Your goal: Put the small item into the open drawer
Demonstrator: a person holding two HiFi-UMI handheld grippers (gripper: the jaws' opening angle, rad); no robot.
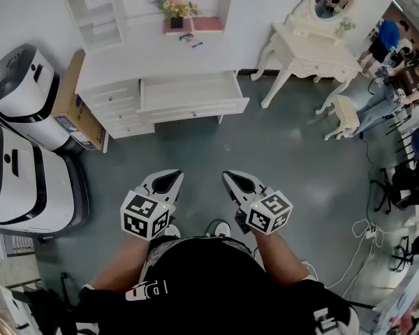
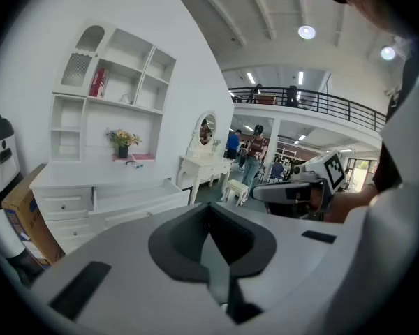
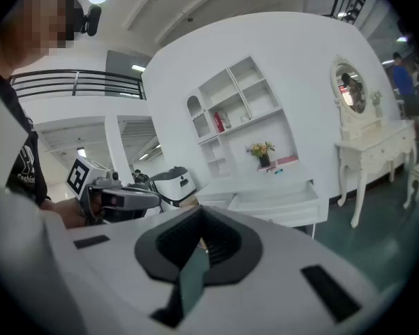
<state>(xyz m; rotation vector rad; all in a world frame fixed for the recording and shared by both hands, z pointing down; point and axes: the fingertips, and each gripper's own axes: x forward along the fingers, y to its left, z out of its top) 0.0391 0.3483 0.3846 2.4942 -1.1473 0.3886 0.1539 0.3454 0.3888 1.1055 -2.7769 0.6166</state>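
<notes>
The white desk's open drawer [image 1: 192, 93] juts out toward me, far ahead across the floor. A small blue item [image 1: 190, 40] lies on the desk top, next to a pink box [image 1: 206, 24] and a flower pot [image 1: 176, 12]. My left gripper [image 1: 169, 180] and right gripper [image 1: 234, 181] hang side by side close to my body, both shut and with nothing in them. The left gripper view shows its shut jaws, the drawer [image 2: 136, 197] and the small item [image 2: 134, 163]. In the right gripper view the drawer [image 3: 279, 201] and the small item [image 3: 276, 171] appear beyond its shut jaws.
Two white machines [image 1: 21, 96] and a cardboard box [image 1: 73, 110] stand left of the desk. A white dressing table [image 1: 314, 54] with a stool [image 1: 346, 114] stands at the right. Cables [image 1: 363, 236] lie on the floor at right, and people sit at the far right.
</notes>
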